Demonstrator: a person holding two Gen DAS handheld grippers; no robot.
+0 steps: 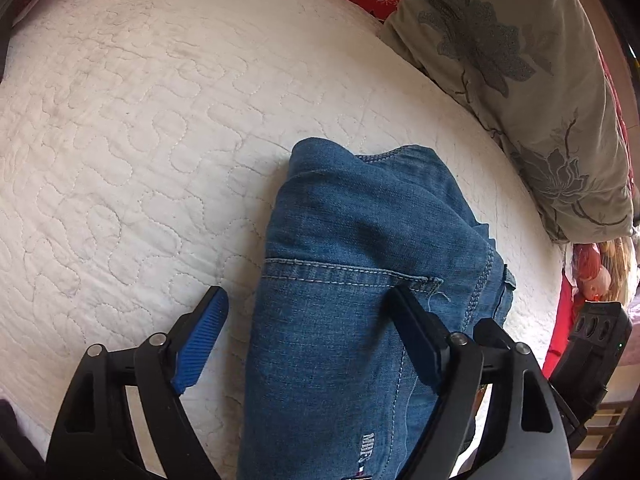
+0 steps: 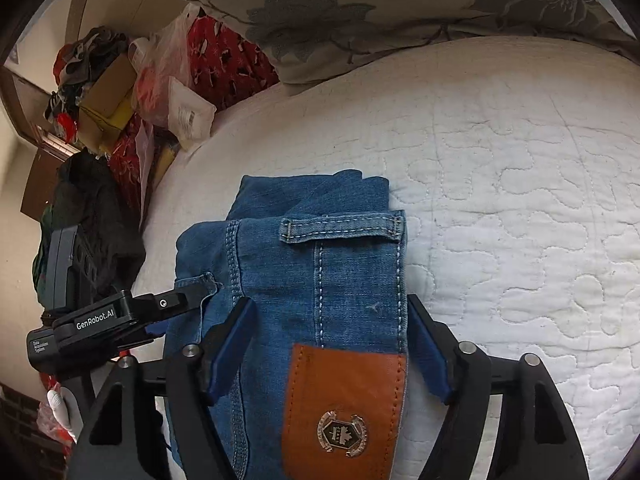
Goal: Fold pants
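Blue jeans [image 1: 360, 240] lie folded into a compact bundle on a white quilted bed [image 1: 140, 140]. My left gripper [image 1: 306, 302] hovers over the near part of the bundle, open; one blue pad [image 1: 204, 336] stands over the quilt, the other finger [image 1: 412, 332] over the denim. In the right wrist view the jeans [image 2: 304, 280] show a belt loop [image 2: 340, 229] and an orange leather patch [image 2: 344, 400]. My right gripper [image 2: 330, 310] is open and straddles the waistband without pinching it. The left gripper [image 2: 160, 308] reaches in at the bundle's left edge.
A beige floral pillow [image 1: 520, 80] lies along the bed's far side, with red floral fabric [image 2: 228, 60] beside it. Bags, a cardboard box [image 2: 108, 96] and dark clothes are piled off the bed's corner. A white-gloved hand [image 2: 64, 404] holds the left gripper.
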